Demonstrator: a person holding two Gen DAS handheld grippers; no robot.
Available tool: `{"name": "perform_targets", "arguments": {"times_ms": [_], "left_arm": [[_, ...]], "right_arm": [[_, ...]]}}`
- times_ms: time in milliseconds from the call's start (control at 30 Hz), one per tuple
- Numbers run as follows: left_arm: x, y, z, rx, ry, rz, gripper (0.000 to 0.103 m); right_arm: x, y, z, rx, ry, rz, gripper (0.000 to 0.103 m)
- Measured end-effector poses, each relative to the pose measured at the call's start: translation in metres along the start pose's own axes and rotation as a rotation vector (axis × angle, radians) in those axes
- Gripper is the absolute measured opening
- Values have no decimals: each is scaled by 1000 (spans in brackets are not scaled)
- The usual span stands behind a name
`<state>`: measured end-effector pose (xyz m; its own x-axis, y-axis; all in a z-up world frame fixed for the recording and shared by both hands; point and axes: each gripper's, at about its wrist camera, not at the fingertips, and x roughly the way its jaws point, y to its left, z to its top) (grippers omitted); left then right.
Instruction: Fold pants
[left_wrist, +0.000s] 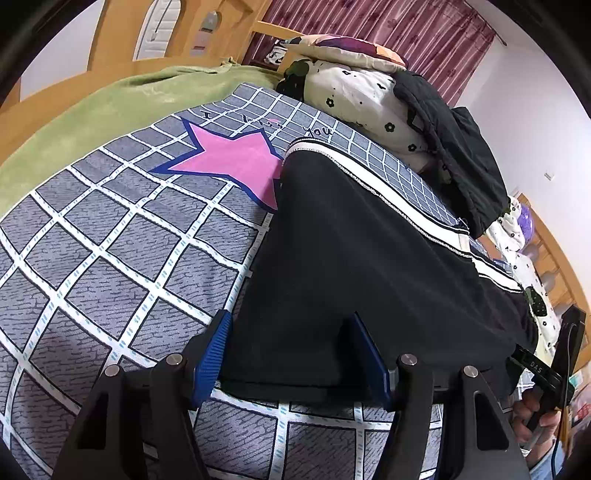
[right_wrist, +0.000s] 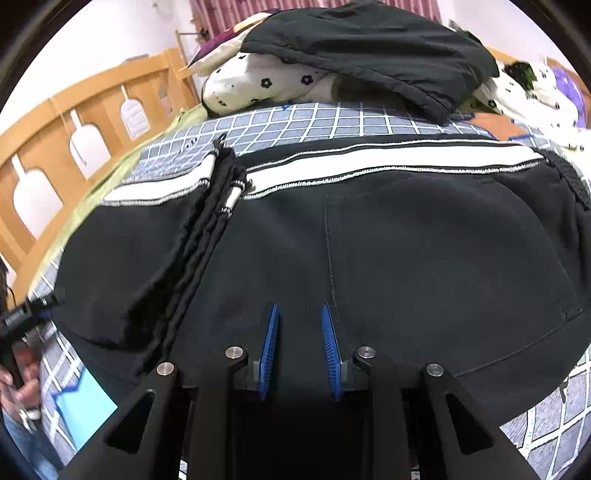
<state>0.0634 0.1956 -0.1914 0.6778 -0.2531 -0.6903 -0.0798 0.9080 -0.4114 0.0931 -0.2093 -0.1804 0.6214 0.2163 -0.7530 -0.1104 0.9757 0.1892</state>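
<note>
Left gripper (left_wrist: 290, 332): jaws wide apart, blue pads straddling near edge of black cloth; pads not pressing, nothing clamped.
Right gripper (right_wrist: 301, 325): jaws narrow but parted, blue pads (right_wrist: 269, 347) resting over black cloth; cannot tell if a pinch of fabric sits between them.
Pants (right_wrist: 369, 240): black, lying flat on the bed, along its near edge; white side stripe (right_wrist: 388, 157) running along far side of garment.
Fold state: one end doubled over, bunched hem and cord (right_wrist: 218, 192) lying across the top left of the cloth in right wrist view.
Back pocket seam (right_wrist: 330, 251): visible just beyond right gripper.
Bed sheet (left_wrist: 110, 240): grey with white grid, pink star (left_wrist: 229, 158) just beside the pants' left edge.
Green blanket (left_wrist: 110, 99): along far left edge of bed, against wooden rail (right_wrist: 74, 122).
Pillows (left_wrist: 365, 96): white, flower print, at far edge of bed, dark jacket (right_wrist: 369, 48) draped on top.
Person's hand (left_wrist: 535, 421): at right edge of left wrist view, on the other tool's handle.
</note>
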Motion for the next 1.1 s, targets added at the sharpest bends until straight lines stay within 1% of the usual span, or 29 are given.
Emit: {"name": "perform_targets", "arguments": {"times_ms": [67,100,133,167,233,267,333,433,500,567,600,700,733,767,800,867,900,933,1000,1067,1100], "left_arm": [[-1,0,0,1,6,1,59],[-1,1,1,-2,11,-2,55],[-1,1,1,-7,12,-9,47],[-2,2,2,-13,12,-16,44],[-4,4,4,-33,18,-20,34],[-5,4,6,-44,19,-27,31],[-11,1,10,-60,21,-33,24],[-21,-11,19,-49,30,-8,20],[-27,-22,26,-29,32,24,19],[-34,-38,32,2,15,63,19],[-38,-52,36,44,-6,94,18],[-47,-102,38,226,-74,215,18],[-51,-120,37,277,-100,233,18],[-54,-132,36,303,-119,225,17],[-57,-148,35,332,-138,201,17],[-60,-177,35,373,-157,168,17],[-61,-193,34,394,-169,146,17],[-61,-210,32,416,-172,114,17],[-56,-238,27,451,-161,57,16],[-44,-268,18,480,-135,4,16],[-35,-283,12,497,-119,-19,16]], "right_arm": [[-1,0,3,19,14,3,25],[0,1,4,17,29,1,27],[2,3,4,5,41,-1,28],[3,5,3,-5,38,-10,28],[5,9,1,-31,32,-30,28],[4,10,1,-42,30,-37,28],[1,9,3,-36,30,-33,28],[-6,3,4,-6,28,-3,29],[-12,0,5,1,12,-14,33],[-21,-3,5,3,-12,-23,33],[-27,-6,6,6,-24,-21,33],[-42,-15,12,7,-59,-25,33],[-48,-17,16,-4,-69,-35,33],[-53,-20,19,-14,-77,-45,33],[-62,-24,25,-32,-94,-63,33],[-80,-33,35,-66,-133,-86,35],[-92,-40,40,-88,-166,-105,39],[-100,-47,44,-98,-195,-126,40],[-114,-66,50,-109,-252,-170,41],[-119,-85,54,-75,-257,-183,41],[-121,-96,55,-43,-254,-175,41]]}}
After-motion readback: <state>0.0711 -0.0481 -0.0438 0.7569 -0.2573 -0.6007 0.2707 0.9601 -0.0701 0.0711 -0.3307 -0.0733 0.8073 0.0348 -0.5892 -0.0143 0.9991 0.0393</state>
